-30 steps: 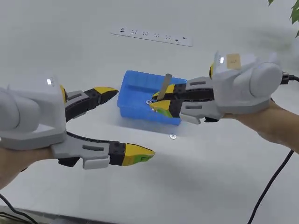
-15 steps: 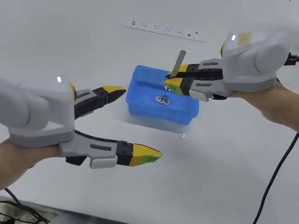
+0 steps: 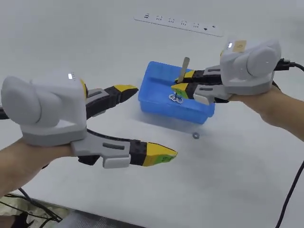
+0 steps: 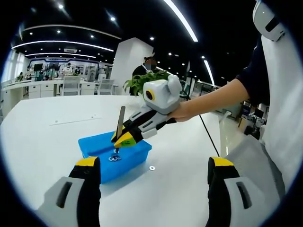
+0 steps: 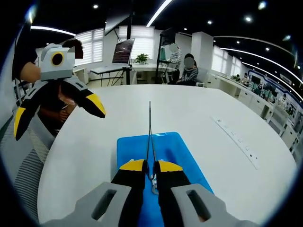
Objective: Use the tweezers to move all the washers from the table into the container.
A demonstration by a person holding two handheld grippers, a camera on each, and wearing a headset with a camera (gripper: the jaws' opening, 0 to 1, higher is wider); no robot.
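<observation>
My right gripper (image 3: 179, 88) is shut on the metal tweezers (image 3: 184, 69) and hovers over the blue container (image 3: 159, 105). The tweezers (image 5: 150, 127) stick out forward from between its jaws (image 5: 151, 166), with nothing seen at their tips. A few washers (image 3: 175, 98) lie inside the container. One washer (image 3: 195, 136) rests on the table just in front of it, also visible as the washer (image 4: 152, 168) in the left gripper view. My left gripper (image 3: 147, 123) stands open to the left of the container, holding nothing.
A white power strip (image 3: 183, 24) lies at the far side of the white table (image 3: 228, 180). A black cable (image 3: 292, 194) hangs off the right gripper. People sit at desks in the background of the right gripper view.
The right gripper has lifted the tweezers up out of the container's inside, and washers lie there. The head camera has shifted, sliding the scene right. The left gripper has stayed open.
</observation>
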